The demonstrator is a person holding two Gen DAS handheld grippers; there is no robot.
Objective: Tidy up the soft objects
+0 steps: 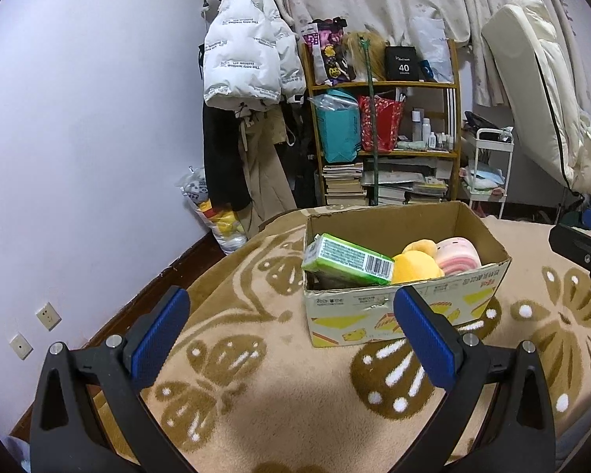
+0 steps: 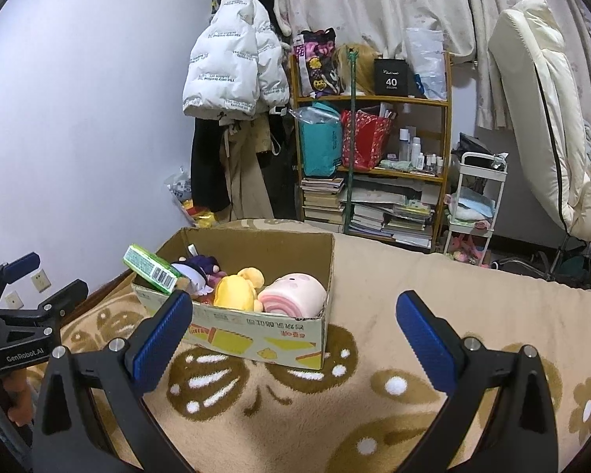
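We held both tools back from the box [image 2: 256, 327], which stood on the blanket [image 2: 394, 299] with its top open. The left gripper [image 1: 291, 339] had its jaws spread wide and held nothing; the right gripper [image 2: 293, 339] was likewise spread and empty.

Inside the box we saw four items. The green pack [image 1: 346, 260] leaned against the left wall, one end raised above the rim. We judged it light and semi-stiff, with a slick film wrap; a grip across its narrow faces near the raised end looked most secure, since the pads could slide on the broad faces. The yellow plush [image 2: 236, 289] sat near the middle, touching the pink plush [image 2: 293, 293] on its right. Both looked light and compressible. We judged that a firm pinch into the bulk of the body would hold better than a grip on a small limb, which could stretch or slip out. The pink plush was rounded and roll-shaped, so a grip across its short axis seemed advisable. A purple doll [image 2: 201, 272] lay partly under the pack; its shape was unclear from either view, possibly with hair and thin fabric parts.

None of the items appeared fragile. The box wall was thin card and would flex if pushed.
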